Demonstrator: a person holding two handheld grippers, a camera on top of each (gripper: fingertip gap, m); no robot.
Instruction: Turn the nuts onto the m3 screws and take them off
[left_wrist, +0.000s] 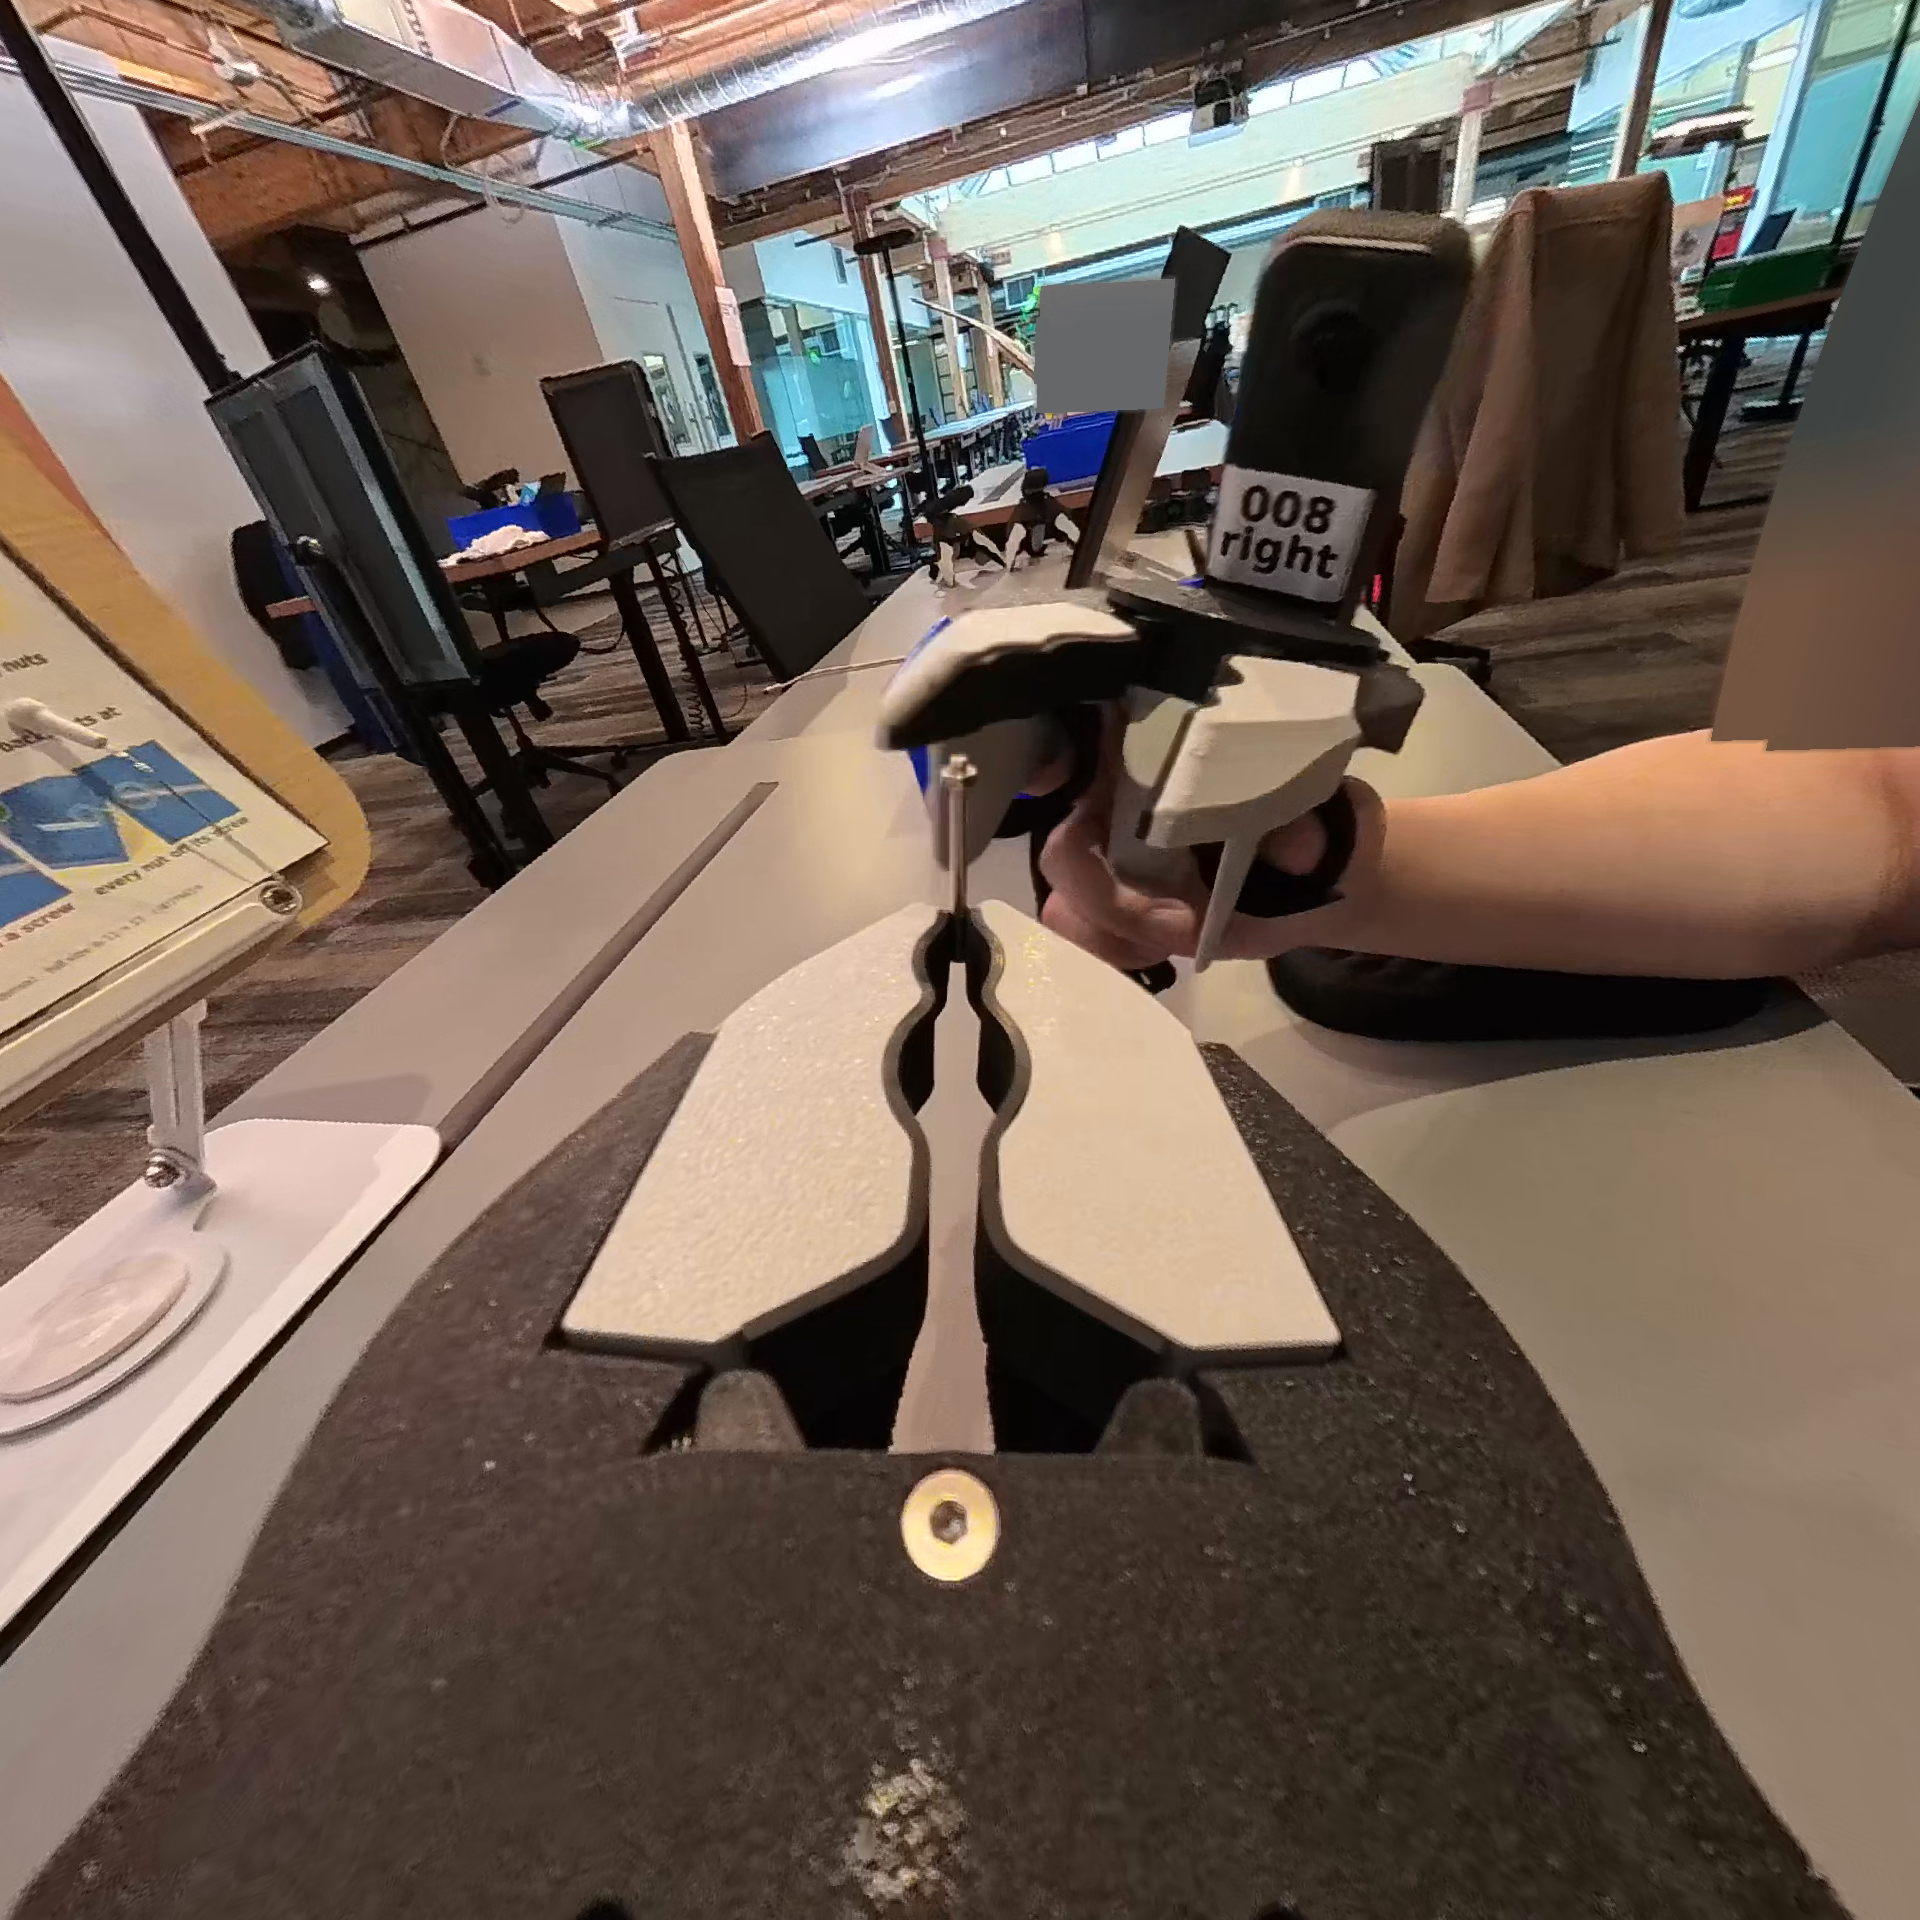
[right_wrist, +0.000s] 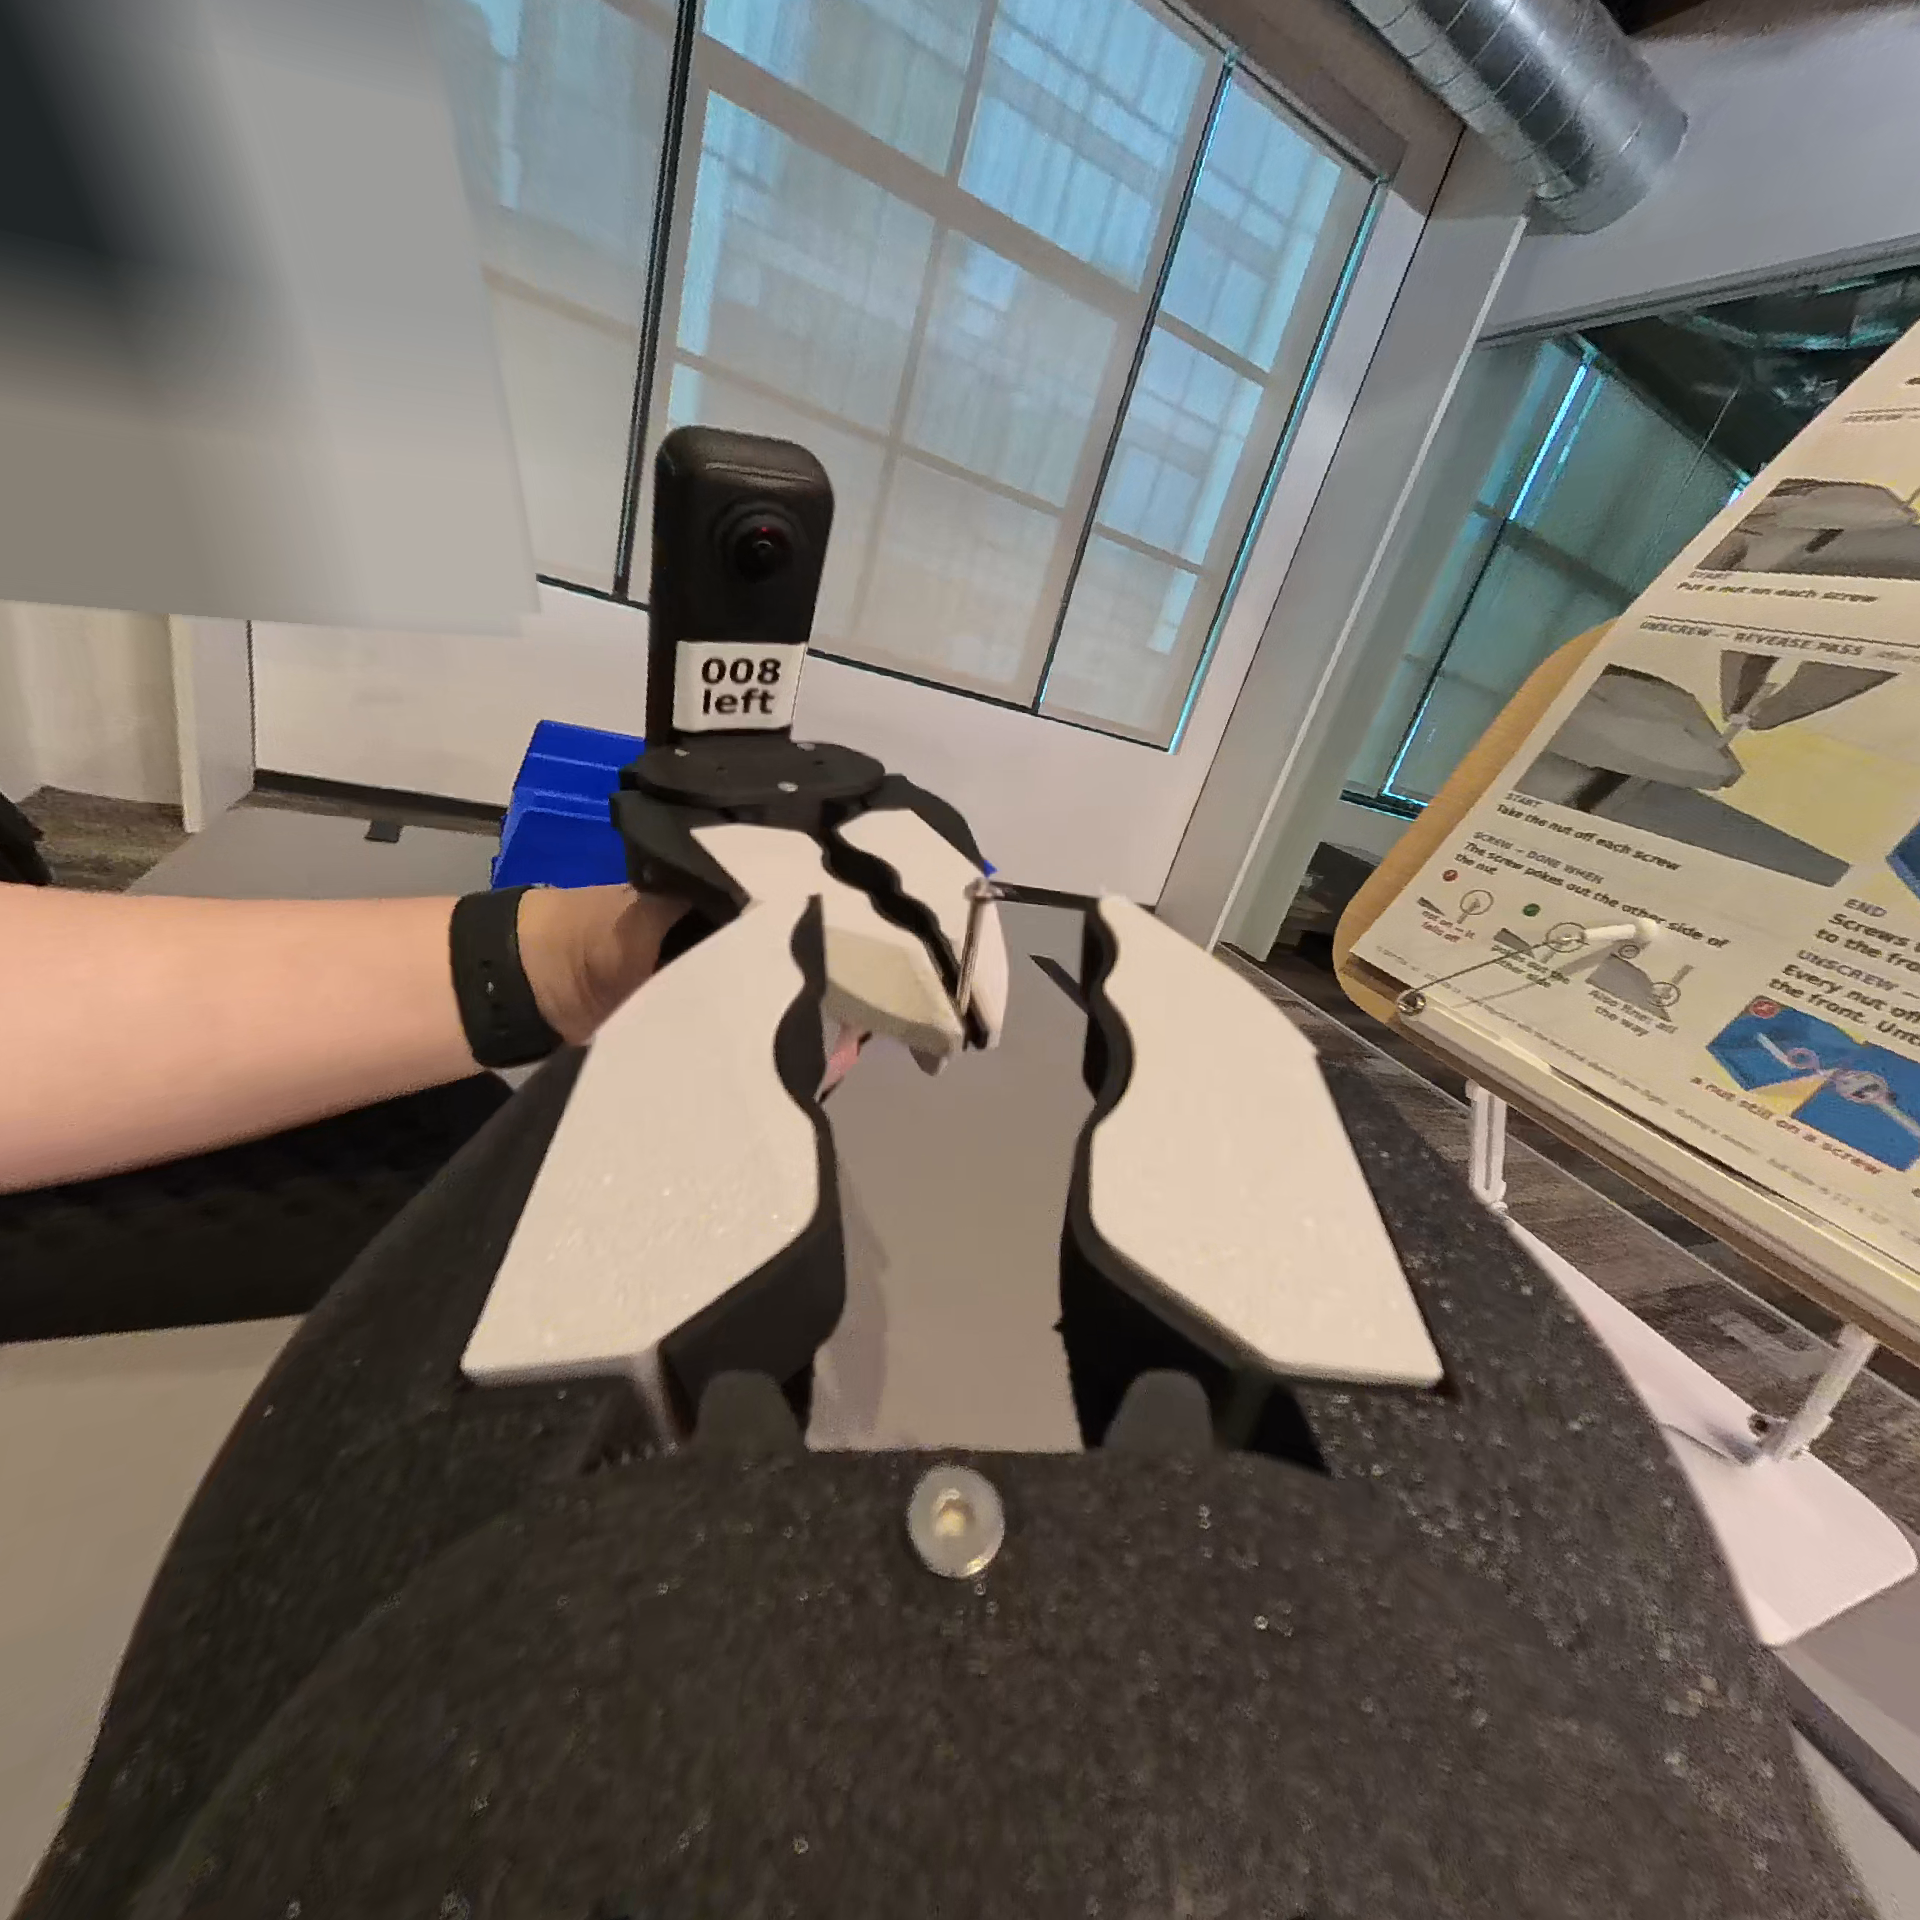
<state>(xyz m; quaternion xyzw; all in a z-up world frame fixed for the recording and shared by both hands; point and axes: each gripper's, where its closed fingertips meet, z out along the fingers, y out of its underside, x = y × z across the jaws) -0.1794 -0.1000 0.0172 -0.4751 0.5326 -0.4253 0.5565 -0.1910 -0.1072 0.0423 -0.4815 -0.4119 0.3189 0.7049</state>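
My left gripper (left_wrist: 958, 923) is shut on a thin silver m3 screw (left_wrist: 957, 842) and holds it upright by its lower end above the grey table (left_wrist: 1579, 1278). The screw has a wider piece at its top; I cannot tell whether that is its head or a nut. My right gripper (right_wrist: 956, 914) is open and empty, and its fingers (right_wrist: 1226, 1122) stand on either side of the left gripper (right_wrist: 971, 1029) and the screw (right_wrist: 971, 951). In the left wrist view the right gripper (left_wrist: 1049, 790) sits just behind the screw, held by a hand.
An instruction board on a white stand (left_wrist: 135, 831) is at the left; it is at the right in the right wrist view (right_wrist: 1714, 883). A black arm pad (left_wrist: 1507, 1003) lies on the table. A blue bin (right_wrist: 566, 810) stands behind the left gripper. My two grippers' fingertips are within a few centimetres of each other.
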